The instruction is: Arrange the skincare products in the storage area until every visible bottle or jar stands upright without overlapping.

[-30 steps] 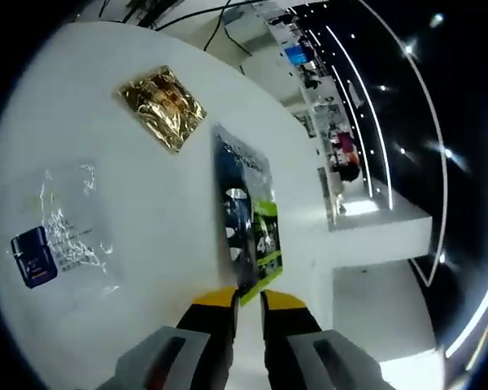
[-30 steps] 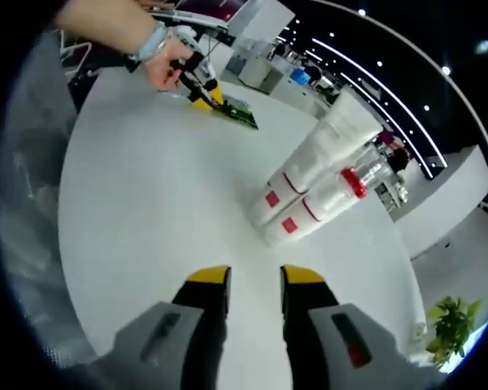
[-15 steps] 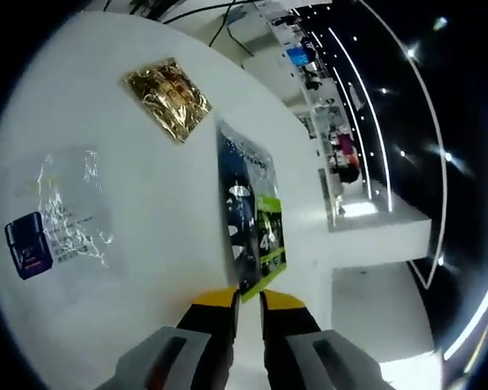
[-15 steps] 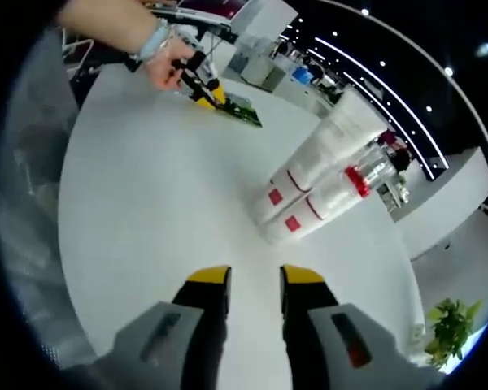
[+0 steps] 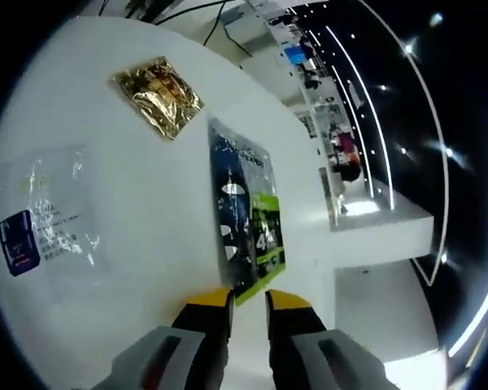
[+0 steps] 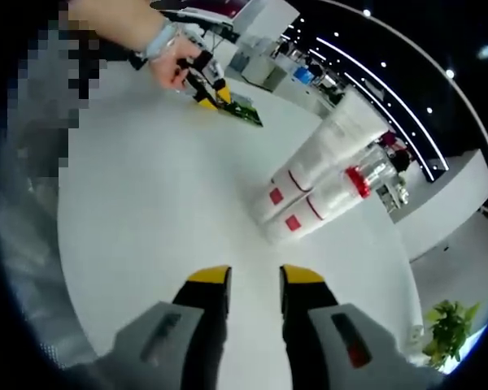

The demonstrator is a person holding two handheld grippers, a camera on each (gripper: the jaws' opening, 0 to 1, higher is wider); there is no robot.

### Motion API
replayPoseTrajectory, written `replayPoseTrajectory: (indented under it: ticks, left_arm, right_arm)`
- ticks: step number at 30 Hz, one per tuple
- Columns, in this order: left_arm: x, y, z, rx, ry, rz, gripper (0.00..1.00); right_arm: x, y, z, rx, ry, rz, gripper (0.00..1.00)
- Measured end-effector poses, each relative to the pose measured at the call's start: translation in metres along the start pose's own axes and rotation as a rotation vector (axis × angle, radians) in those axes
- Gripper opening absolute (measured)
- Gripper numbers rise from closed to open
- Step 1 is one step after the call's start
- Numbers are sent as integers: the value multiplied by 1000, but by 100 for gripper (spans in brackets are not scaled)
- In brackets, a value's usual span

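Left gripper (image 5: 247,302): fingers narrow, with the near edge of the dark sachet (image 5: 246,215) at their tips, green corner nearest. Whether that edge is actually pinched, cannot tell. Sachet lies flat on the white counter (image 5: 146,244), running from the fingers toward 12 o'clock. Judgement: low approach along the counter suits a thin flat pack, which gives nothing to grip except its rim.

Gold foil sachet (image 5: 157,93) flat at 11 o'clock, apart from the dark one. Clear sachet (image 5: 41,219) with blue print at 9 o'clock, well apart.

Right gripper (image 6: 254,280): fingers apart by a narrow gap, nothing between them, held over bare counter. Two white tubes (image 6: 321,183) lie on their sides at 1 o'clock, touching along their length, one with a red cap (image 6: 355,180). Judgement: neither upright yet, so most of the task remains; right gripper idle, probably because the left is busy
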State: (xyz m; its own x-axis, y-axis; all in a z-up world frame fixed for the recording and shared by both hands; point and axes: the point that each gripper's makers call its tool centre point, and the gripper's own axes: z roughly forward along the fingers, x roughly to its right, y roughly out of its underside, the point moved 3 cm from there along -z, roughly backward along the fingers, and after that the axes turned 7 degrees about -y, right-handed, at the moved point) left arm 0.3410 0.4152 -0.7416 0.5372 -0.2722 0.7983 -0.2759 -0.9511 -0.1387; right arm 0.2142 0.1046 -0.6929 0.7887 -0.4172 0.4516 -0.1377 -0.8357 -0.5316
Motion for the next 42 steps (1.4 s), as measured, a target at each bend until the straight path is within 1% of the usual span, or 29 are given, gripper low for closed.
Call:
replayPoseTrajectory:
  ticks: [3,6,8,9,12,14,15,16,17,18,20,21,23,24,26,27,28,29,31,32,33,34,35,36,39,40,42]
  left_arm:
    - [1,0,2,2,11,3,11]
    - [0,-1,5,18,6,25,5]
    - [-2,0,8,12,-3,25,3]
    - [-3,0,12,8,-9,25,3]
    - [-3,2,12,8,-13,18,2]
    - [-4,3,12,15,-24,41,1]
    - [-6,3,10,18,-37,70,1]
    - [-4,0,11,27,-23,75,1]
    - [-7,-2,10,17,-38,70,1]
    - [-7,-3,8,20,-42,72,1]
    - [-8,-5,6,23,-63,110,0]
    - [-11,-10,4,44,-81,164,0]
    - [-11,-15,1,22,-89,197,0]
    - [-13,-20,2,18,-96,220,0]
    - [-17,-22,-1,-10,-112,261,0]
    - [-18,-24,-3,-12,-118,289,0]
    - [-18,-18,-8,-15,-124,316,0]
    - [-16,-14,-11,-20,-120,313,0]
    - [-16,-8,-15,-58,-116,322,0]
    - [-17,-8,-16,-73,-117,327,0]
    - [-17,-5,-19,-92,-121,352,0]
    - [-17,0,-23,-103,-122,376,0]
    - [-19,7,-27,-127,-130,393,0]
    - [-20,10,-30,-142,-137,401,0]
    - [-19,20,-39,-157,-120,401,0]
    - [-19,28,-45,-181,-123,415,0]
    - [-19,45,-59,-187,-127,449,0]
  right_arm:
    - [0,0,0,-2,-1,-1,25]
    - [-1,1,1,-6,-3,-3,25]
    - [-1,2,1,-8,-5,-5,25]
    - [-2,2,1,-10,-6,-6,25]
    - [-3,3,2,-16,-10,-9,25]
    - [-3,3,2,-17,-9,-12,25]
    - [-3,3,2,-15,-10,-11,25]
    - [-3,2,2,-10,-12,-8,25]
    - [-4,1,2,1,-16,-4,25]
    - [-5,-1,1,8,-21,-1,25]
    - [-10,-9,0,50,-48,8,25]
    - [-11,-12,0,62,-53,9,25]
    - [-14,-20,-1,97,-68,18,25]
    - [-16,-22,-1,104,-74,22,25]
    - [-19,-26,0,113,-82,17,25]
    - [-21,-27,2,107,-89,11,25]
    - [-22,-27,3,104,-93,6,25]
    - [-23,-27,3,104,-96,4,25]
    - [-25,-28,4,102,-106,-1,25]
    - [-26,-28,4,102,-106,-2,25]
    - [-25,-28,4,99,-104,-4,25]
    - [-25,-28,4,98,-101,-4,25]
    - [-24,-28,4,97,-99,-4,25]
    - [-24,-28,4,97,-98,-4,25]
    - [-23,-29,2,98,-91,-7,25]
    - [-23,-30,1,101,-88,-12,25]
    - [-21,-33,-1,115,-82,-23,25]
